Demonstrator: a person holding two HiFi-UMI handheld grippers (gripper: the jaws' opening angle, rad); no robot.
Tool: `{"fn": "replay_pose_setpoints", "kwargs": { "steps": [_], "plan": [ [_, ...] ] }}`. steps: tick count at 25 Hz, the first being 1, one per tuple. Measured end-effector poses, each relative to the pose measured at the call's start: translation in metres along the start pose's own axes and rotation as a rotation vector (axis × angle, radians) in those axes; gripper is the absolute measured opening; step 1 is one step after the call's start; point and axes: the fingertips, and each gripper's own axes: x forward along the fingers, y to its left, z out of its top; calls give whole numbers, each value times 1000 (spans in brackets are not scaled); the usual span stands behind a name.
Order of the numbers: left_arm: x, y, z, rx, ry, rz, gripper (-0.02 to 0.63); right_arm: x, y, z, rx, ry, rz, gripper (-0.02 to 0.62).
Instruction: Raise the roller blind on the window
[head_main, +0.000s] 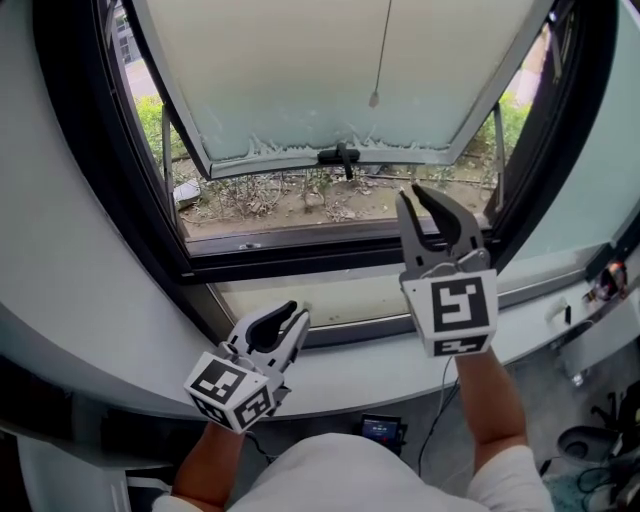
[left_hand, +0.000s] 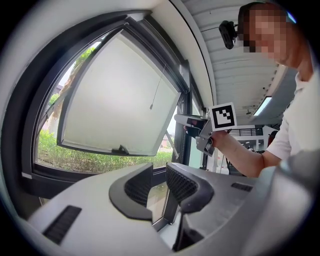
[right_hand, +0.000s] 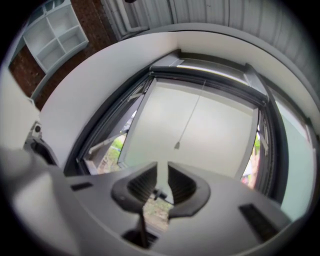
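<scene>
The roller blind's pull cord hangs in the upper centre of the head view. Its small end weight dangles free in front of the pale panel of the window sash, which is tilted outward. How far the blind's own fabric is rolled up cannot be told. A dark handle sits on the sash's lower edge, just below the weight. Beneath it, dry ground and low plants show through the gap.

The right claw is right of centre, pointing up toward the sash. It is below and to the right of the weight, well apart from it. In the right gripper view its jaws are spread a little with nothing between them, and the cord's weight hangs above the gap.

The left claw is at the lower left over the white sill. Its jaws are also spread and empty.
</scene>
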Motion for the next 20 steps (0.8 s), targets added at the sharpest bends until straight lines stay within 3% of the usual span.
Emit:
{"fn": "replay_pose_setpoints", "kwargs": {
  "steps": [20],
  "plan": [
    [-26, -9, -16, -66, -1, -12, 97, -67, 69, -87, 205, 155, 61, 66]
  ]
}}
